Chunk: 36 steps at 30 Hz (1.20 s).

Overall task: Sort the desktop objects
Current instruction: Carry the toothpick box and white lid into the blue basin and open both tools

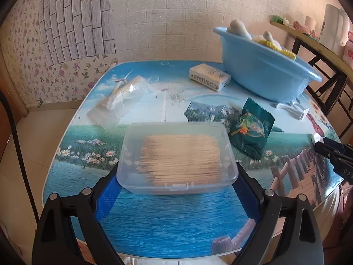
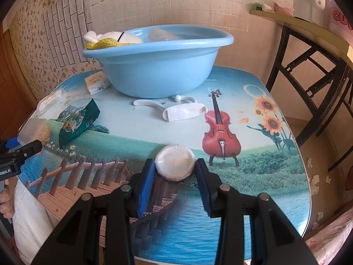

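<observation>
A clear lidded box of toothpicks (image 1: 178,156) sits between the blue pads of my left gripper (image 1: 176,174), which is shut on its two short sides, low over the picture-printed table (image 1: 167,218). A white round wrapped disc (image 2: 175,162) lies flat on the table near its front edge, between the fingertips of my right gripper (image 2: 175,167). The pads stand right at its sides without squeezing it, so this gripper is open. The right gripper's tip (image 1: 320,141) also shows at the right edge of the left wrist view.
A light blue basin (image 2: 158,70) holding white and yellow items stands at the back. Around it lie a cream carton (image 1: 209,77), a green snack packet (image 1: 251,130), a clear plastic bag (image 1: 123,97) and white plastic pieces (image 2: 183,112). A dark-framed shelf (image 2: 308,50) stands to the right.
</observation>
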{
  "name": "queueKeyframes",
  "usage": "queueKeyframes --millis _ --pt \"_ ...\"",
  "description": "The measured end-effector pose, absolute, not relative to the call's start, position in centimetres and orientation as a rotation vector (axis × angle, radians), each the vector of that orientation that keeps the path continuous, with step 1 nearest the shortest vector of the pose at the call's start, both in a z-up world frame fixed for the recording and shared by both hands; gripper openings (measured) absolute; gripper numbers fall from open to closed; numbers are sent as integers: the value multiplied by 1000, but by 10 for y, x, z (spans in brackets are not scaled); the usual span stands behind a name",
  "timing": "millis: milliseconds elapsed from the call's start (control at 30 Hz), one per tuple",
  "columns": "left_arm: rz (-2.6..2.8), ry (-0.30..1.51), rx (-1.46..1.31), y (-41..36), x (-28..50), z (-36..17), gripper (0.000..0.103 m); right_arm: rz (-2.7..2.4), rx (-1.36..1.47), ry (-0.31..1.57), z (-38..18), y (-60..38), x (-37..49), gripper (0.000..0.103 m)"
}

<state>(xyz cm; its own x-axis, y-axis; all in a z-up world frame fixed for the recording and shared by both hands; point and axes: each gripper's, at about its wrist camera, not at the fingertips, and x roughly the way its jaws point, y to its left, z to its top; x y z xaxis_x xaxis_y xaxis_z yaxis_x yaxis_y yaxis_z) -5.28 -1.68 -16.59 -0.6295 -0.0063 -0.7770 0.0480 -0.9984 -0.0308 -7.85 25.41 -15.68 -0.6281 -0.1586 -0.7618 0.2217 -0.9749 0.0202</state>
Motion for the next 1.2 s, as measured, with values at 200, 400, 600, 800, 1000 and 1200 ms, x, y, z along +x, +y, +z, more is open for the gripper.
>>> queueKeyframes --millis 200,400,600,800,1000,1200 --pt "-2824 50 1296 -16 -54 -170 103 -2664 1229 106 -159 255 -83 57" --pt "-2828 50 1289 -16 -53 -170 103 -2680 1228 101 -162 256 -84 78" --pt "-2828 50 1289 -16 -53 -171 103 -2676 1230 108 -163 255 -85 86" --pt "-2828 50 1288 -16 -53 -170 103 -2678 1228 108 -162 255 -85 85" --pt "-2826 51 1287 -15 -54 -170 103 -2672 1214 116 -162 254 -82 79" --pt "-2828 51 1287 -15 -54 -170 103 -2664 1191 125 -160 252 -80 56"
